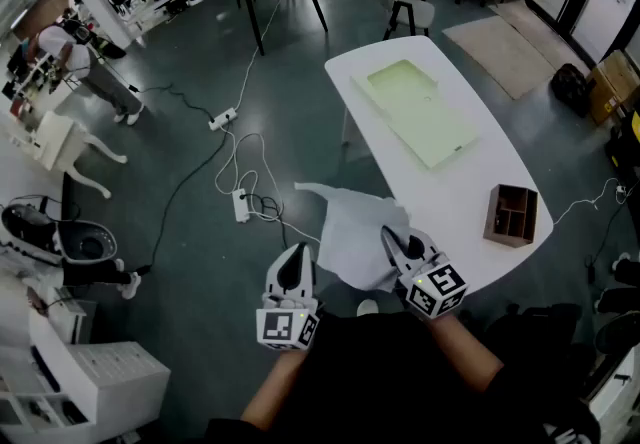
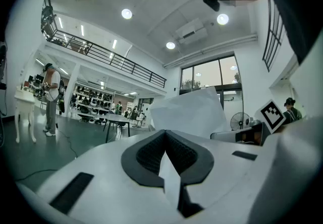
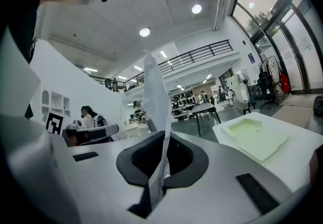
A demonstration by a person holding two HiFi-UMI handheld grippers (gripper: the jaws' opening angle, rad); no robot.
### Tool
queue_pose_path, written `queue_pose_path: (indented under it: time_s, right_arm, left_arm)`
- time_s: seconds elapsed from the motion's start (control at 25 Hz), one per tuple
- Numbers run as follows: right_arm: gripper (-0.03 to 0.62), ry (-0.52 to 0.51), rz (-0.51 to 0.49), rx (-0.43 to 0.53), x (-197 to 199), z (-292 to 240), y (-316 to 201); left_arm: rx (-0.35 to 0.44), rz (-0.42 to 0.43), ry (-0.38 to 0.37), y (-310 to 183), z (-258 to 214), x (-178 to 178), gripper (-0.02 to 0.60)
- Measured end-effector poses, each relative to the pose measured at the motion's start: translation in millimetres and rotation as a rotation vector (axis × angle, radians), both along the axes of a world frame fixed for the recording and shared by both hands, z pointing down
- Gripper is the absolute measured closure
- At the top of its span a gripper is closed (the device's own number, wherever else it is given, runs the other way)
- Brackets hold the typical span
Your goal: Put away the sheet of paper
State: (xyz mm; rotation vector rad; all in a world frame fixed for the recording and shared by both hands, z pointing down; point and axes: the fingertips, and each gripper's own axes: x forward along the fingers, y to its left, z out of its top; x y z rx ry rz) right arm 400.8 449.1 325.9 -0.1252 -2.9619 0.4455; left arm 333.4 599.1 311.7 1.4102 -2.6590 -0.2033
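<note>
Sitting on table: box w/ compartments, green tray.

The sheet of paper is seen as thin, matt and creased. The table is finished smooth; the box looks wooden.

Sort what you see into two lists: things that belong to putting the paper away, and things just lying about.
Job in hand: sheet of paper; left gripper and right gripper, both shut on it.

Lying about: pale green tray and wooden box on the white table; power strips on the floor. Where the paper goes isn't shown.
</note>
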Motion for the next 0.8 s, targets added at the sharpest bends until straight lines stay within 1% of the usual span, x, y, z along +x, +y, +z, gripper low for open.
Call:
queue_pose_path:
  time_s: [0.24, 0.48, 0.68, 0.8]
  right_arm:
    - [0.595, 0.003, 0.003, 0.005, 3.7, 9.4, 4.0]
    - [0.595, -0.010, -0.022, -0.048, 13.3, 11.8, 8.3]
    - [0.595, 0.000, -0.022, -0.059, 11.5, 20.2, 6.6]
    - [0.595, 0.002, -0.023, -0.079, 7.5, 23.0, 7.8]
  left_arm:
    - [0.001, 0.007, -0.021, -4.4, 1.6, 3.0, 0.578]
    - [-0.014, 0.016, -0.024, -1.5, 1.2, 9.3, 0.578]
    - [-0.029, -0.035, -0.026, 15.2, 3.1, 0.1, 0.578]
    - [-0.041, -0.048, -0.031, 22.5, 1.1, -5.9, 0.578]
